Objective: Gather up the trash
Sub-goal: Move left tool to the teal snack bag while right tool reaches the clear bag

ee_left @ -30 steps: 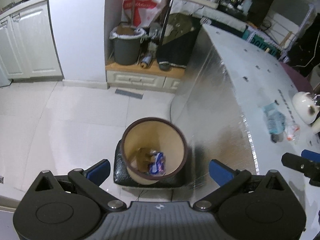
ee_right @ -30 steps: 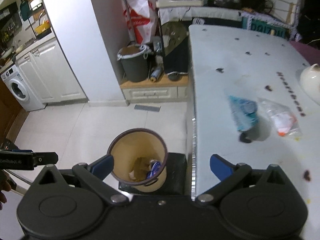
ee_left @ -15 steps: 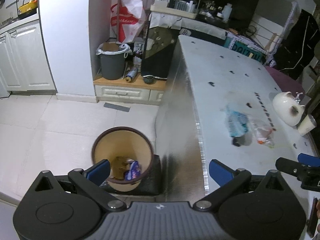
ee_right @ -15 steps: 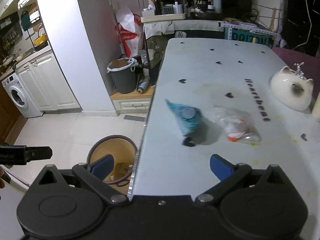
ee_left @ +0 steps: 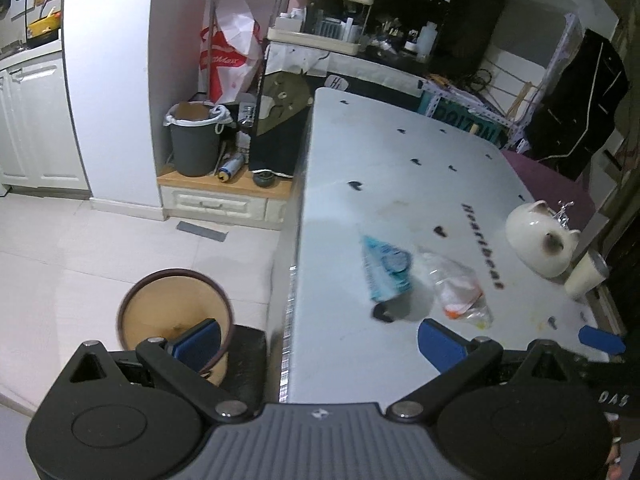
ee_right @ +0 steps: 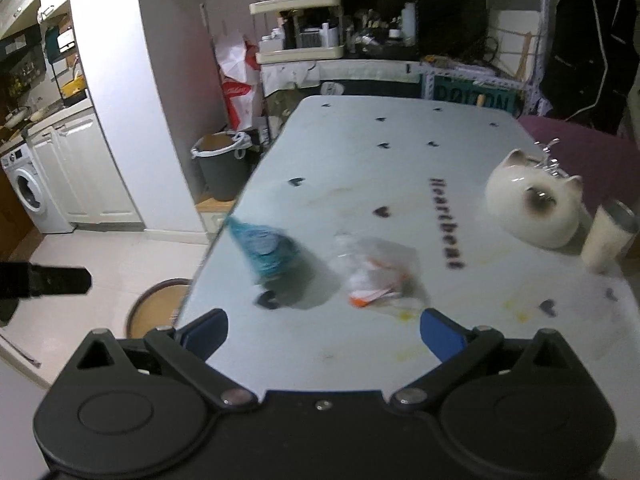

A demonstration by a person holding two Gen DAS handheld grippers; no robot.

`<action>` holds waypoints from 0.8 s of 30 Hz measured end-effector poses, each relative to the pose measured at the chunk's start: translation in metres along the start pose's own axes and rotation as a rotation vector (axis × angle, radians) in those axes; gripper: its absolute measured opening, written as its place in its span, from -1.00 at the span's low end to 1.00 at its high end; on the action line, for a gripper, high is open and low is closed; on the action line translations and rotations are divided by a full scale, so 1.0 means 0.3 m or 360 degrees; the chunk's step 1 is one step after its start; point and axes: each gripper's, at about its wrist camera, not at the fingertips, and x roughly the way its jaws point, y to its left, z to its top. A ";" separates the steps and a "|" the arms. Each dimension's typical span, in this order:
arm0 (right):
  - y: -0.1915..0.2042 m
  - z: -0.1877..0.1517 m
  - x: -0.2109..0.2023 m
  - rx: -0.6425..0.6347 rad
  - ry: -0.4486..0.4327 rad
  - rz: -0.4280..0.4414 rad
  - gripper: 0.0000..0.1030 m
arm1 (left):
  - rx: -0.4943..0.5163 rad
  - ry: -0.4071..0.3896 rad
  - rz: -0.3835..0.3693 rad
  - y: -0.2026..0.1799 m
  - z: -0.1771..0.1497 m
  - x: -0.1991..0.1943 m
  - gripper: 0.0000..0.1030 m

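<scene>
On the white table (ee_left: 400, 184) (ee_right: 360, 160) lie a blue wrapper (ee_left: 385, 270) (ee_right: 262, 249) and, to its right, a clear plastic bag with orange bits (ee_left: 458, 289) (ee_right: 374, 272). A brown-rimmed beige bin (ee_left: 168, 312) (ee_right: 158, 308) stands on the floor left of the table. My left gripper (ee_left: 318, 346) is open and empty, straddling the table's left edge. My right gripper (ee_right: 324, 334) is open and empty over the table's near end, just short of both pieces of trash. One blue fingertip of the right gripper (ee_left: 602, 339) shows at the far right of the left wrist view.
A white cat-shaped pot (ee_left: 540, 242) (ee_right: 534, 208) and a pale cup (ee_left: 586, 278) (ee_right: 610, 242) stand at the table's right side. A grey lined bin (ee_left: 196, 140) (ee_right: 222, 168) sits on a low wooden step behind. A washing machine (ee_right: 24, 196) is at far left.
Both grippers have swung right, from over the beige bin to the table's near end. The wrapper and bag now lie closer ahead. Both grippers stayed open.
</scene>
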 end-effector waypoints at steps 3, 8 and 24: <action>-0.060 0.007 0.037 -0.0017 0.0007 -0.0021 1.00 | -0.0036 0.0008 -0.0027 -0.054 0.019 0.046 1.00; -0.118 0.022 0.112 -0.0079 -0.0003 -0.0099 1.00 | -0.0082 0.0035 -0.0038 -0.123 0.065 0.127 1.00; -0.147 0.011 0.404 -0.0451 -0.0079 -0.0182 1.00 | -0.0188 0.0154 -0.0137 -0.237 0.153 0.489 1.00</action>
